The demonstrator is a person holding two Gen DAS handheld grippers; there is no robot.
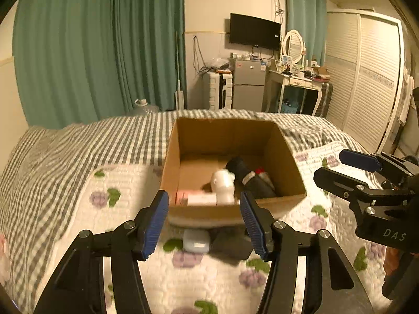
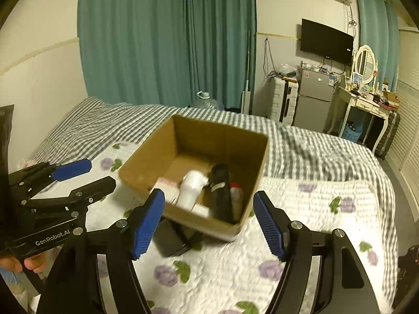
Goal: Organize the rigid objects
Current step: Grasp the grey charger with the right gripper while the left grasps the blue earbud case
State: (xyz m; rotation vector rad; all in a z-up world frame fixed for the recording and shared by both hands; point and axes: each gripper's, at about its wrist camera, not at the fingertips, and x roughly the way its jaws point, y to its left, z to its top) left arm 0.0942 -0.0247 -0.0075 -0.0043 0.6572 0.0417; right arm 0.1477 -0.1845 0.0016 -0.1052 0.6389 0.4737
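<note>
Both grippers hover over the bed (image 1: 65,157) with their jaws spread and nothing between the pads; the left gripper (image 1: 204,222) faces the near wall of the cardboard box (image 1: 235,210), the right gripper (image 2: 209,225) looks at the same box from its near right corner. Inside lie a white bottle (image 1: 224,185) beside a black bottle (image 1: 248,180), a small red-capped bottle (image 2: 236,198) and a pinkish carton (image 1: 193,197); the black bottle's long axis runs from the near wall toward the far one. Still outside, just below the near wall and straight ahead of the left jaws, lie a pale blue case (image 1: 196,240) and a dark flat thing (image 1: 230,246); the left hand seems nearer the case, the right nearer the dark thing. Readable writing: "DAS" on the right gripper's body in the left view, "GenRobot.AI" on the left gripper's in the right view.
</note>
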